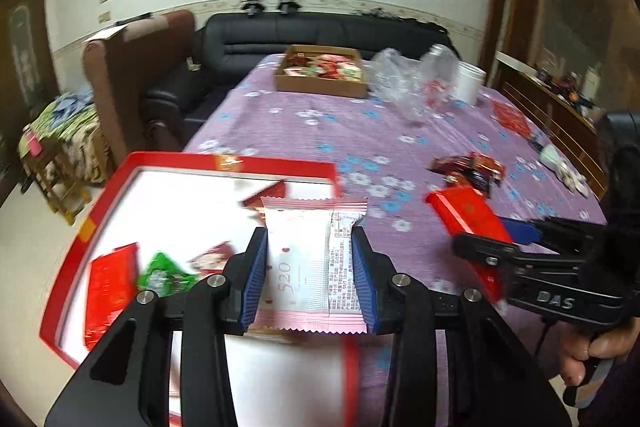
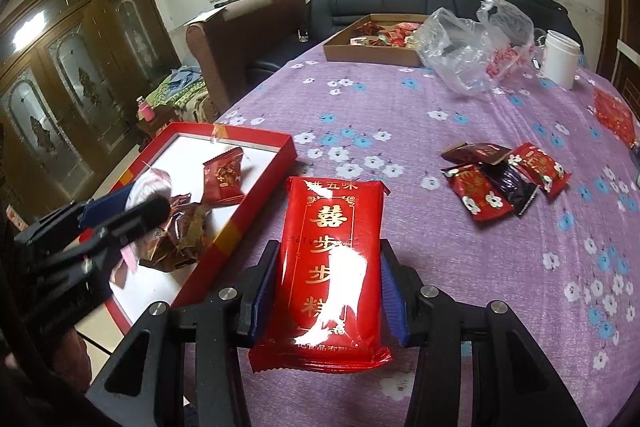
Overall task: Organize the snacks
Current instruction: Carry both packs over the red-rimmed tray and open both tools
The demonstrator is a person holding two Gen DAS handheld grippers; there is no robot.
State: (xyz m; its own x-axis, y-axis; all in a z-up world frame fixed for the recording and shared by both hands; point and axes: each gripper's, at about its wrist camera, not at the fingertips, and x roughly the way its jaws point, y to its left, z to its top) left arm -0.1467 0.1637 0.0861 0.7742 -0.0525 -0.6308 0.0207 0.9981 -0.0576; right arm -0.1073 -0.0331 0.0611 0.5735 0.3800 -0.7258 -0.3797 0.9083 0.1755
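Evidently both are loaded for the red box (image 2: pixel 256 215): the left gripper (image 1: pixel 310 267) pinches a pink wafer packet (image 1: pixel 304 259) above it, the right gripper (image 2: pixel 330 291) clamps a red cake packet (image 2: pixel 332 267) just beside its rim

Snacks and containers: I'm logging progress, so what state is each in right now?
Pink pack: clamped in left tongs, over the red box.
Red pack: clamped in right tongs, above the table.
Red box: open, holds several snacks.
Cardboard box: open, holds snacks.
Loose packs: lying on the tablecloth.
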